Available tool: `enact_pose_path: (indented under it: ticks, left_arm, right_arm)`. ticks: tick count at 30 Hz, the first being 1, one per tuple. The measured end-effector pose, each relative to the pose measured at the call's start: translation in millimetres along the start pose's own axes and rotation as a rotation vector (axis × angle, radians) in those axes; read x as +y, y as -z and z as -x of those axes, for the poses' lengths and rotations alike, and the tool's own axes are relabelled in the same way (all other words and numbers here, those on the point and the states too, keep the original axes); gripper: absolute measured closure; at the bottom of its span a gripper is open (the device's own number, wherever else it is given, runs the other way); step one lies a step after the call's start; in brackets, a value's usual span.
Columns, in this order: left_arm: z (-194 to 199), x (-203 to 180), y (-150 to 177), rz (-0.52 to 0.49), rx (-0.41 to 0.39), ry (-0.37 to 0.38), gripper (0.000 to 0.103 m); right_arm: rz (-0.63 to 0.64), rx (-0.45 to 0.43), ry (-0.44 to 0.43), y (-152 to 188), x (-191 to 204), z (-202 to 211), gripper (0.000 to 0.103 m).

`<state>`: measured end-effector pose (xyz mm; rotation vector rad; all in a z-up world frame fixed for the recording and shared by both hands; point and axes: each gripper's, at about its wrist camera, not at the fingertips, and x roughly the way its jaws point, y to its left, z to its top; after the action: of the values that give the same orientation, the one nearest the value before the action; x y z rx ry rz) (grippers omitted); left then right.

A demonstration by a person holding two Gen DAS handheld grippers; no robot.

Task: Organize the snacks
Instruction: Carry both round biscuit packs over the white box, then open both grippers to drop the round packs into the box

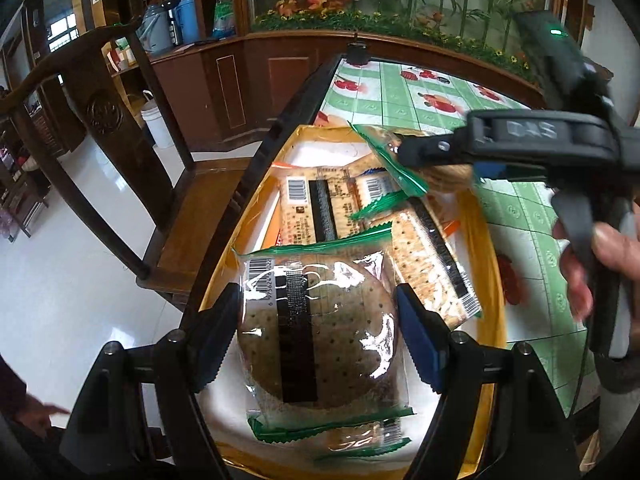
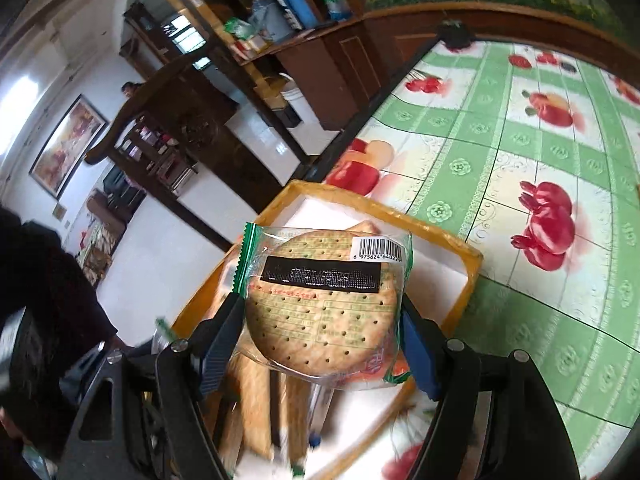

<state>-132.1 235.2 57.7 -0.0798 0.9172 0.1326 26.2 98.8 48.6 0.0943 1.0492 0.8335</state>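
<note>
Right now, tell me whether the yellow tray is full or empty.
Partly full. The tray holds several wrapped cracker packs, but bare white bottom shows at its far end.

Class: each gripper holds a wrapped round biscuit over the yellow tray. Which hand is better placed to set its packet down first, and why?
Left, probably. Its round biscuit packet already hangs low among the packets in the yellow tray; the right gripper holds its packet higher, above the tray's far end.

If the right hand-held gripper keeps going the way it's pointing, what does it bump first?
Probably the yellow tray: the right hand-held gripper holds a round cracker pack above it, so the pack would touch first. Depth is unclear.
</note>
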Motion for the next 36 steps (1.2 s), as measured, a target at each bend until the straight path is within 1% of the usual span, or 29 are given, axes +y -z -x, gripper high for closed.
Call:
enact_pose_path:
  ticks: [2,3,6,8,10,14,17,22,25,31,36]
  left_arm:
    - [-2.4,0.5,0.2,0.000,0.003,0.003,0.026]
    - [-4.2,0.4,0.6,-0.004,0.005,0.000,0.026]
    - [-9.5,1.0,1.3,-0.007,0.009,-0.013,0.026]
    - [-12.7,3.2,1.9,0.006,0.017,-0.008,0.026]
    - [-14.0,4.2,2.8,0.022,0.018,-0.003,0.025]
    - [-13.2,3.7,3.3,0.028,0.015,-0.020,0.022]
    - [-9.7,6.5,2.9,0.046,0.012,-0.014,0.020]
    - [-0.6,10.7,-2.4,0.096,-0.017,0.003,0.016]
    - [0.0,5.3,-5.0,0.082,-0.017,0.000,0.016]
    - [5.7,-8.9,-12.3,0.069,-0.043,0.011,0.016]
    - [3.6,-32.0,-19.2,0.033,-0.046,0.030,0.016]
  right_arm:
    - [-0.039,0.023,0.028,-2.3,-8.0,-11.4,0.029]
    - [-0.055,0.032,0.025,-1.9,-11.8,-15.4,0.027]
    - [-0.114,0.032,-0.029,-1.2,-22.4,-16.5,0.025]
    - [-0.120,0.056,-0.040,0.0,-22.4,-12.2,0.025]
    - [-0.124,0.061,-0.042,-0.2,-21.9,-6.6,0.024]
    - [-0.127,0.046,-0.042,4.0,-21.8,9.9,0.022]
    - [-0.125,0.031,-0.028,6.3,-21.8,19.5,0.022]
    - [-0.124,-0.003,-0.045,9.0,-21.8,35.4,0.022]
    - [-0.110,-0.003,-0.046,12.0,-21.3,40.9,0.022]
    - [-0.119,-0.030,-0.056,22.1,-27.9,56.9,0.022]
    - [-0.108,-0.048,-0.057,32.1,-29.4,69.4,0.022]
